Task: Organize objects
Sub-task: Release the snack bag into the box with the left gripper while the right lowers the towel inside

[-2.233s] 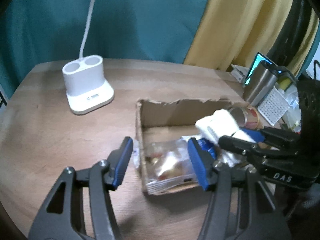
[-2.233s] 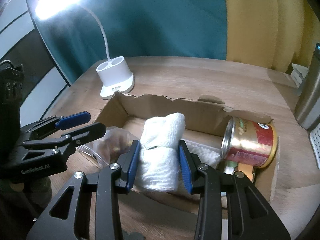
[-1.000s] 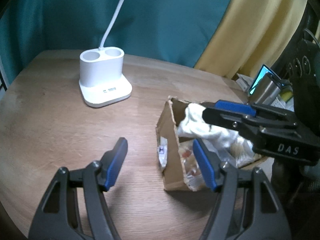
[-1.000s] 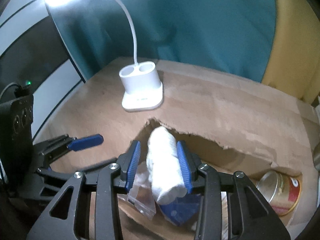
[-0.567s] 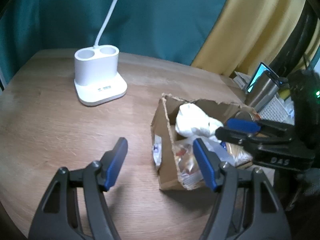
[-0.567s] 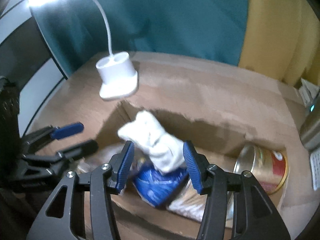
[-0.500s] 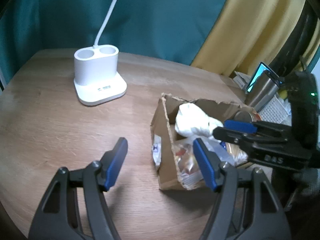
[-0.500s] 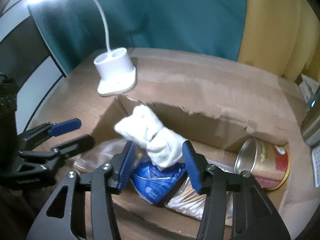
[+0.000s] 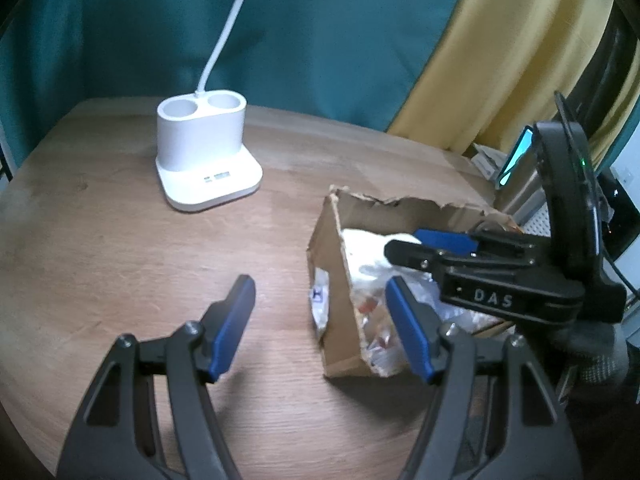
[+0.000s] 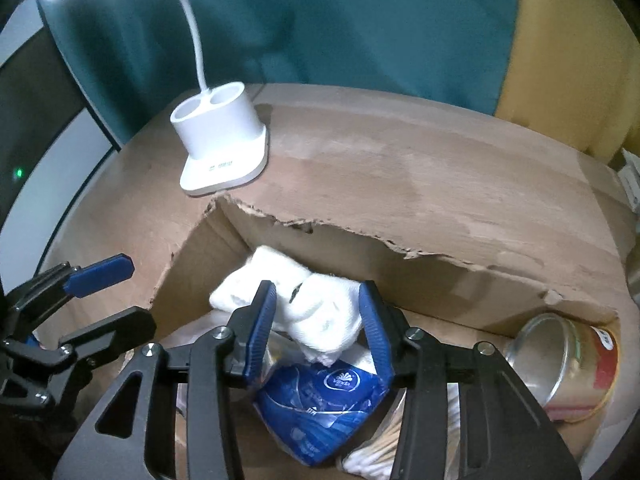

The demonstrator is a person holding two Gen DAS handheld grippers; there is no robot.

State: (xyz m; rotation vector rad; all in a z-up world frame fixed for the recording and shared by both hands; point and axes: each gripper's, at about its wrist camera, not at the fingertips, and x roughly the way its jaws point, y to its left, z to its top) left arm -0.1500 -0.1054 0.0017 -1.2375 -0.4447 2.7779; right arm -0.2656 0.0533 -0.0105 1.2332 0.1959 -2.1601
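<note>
A torn cardboard box [image 10: 400, 248] stands on the round wooden table [image 9: 120, 248]. A white rolled cloth [image 10: 304, 304] lies inside it, on a blue packet [image 10: 320, 412] and clear plastic bags. My right gripper [image 10: 318, 312] is open, its jaws on either side of the cloth with small gaps. It also shows in the left wrist view [image 9: 424, 242] over the box [image 9: 332, 264]. My left gripper [image 9: 320, 312] is open and empty, low over the table at the box's left corner.
A white lamp base with two cups [image 9: 204, 152] stands at the back left of the table, its neck rising behind. A metal can [image 10: 560, 360] lies on its side in the box's right end. Clutter sits beyond the table's right edge.
My right gripper has let go of the white cloth, which now lies in the box, and has opened wider. My left gripper has stayed open and nearly still.
</note>
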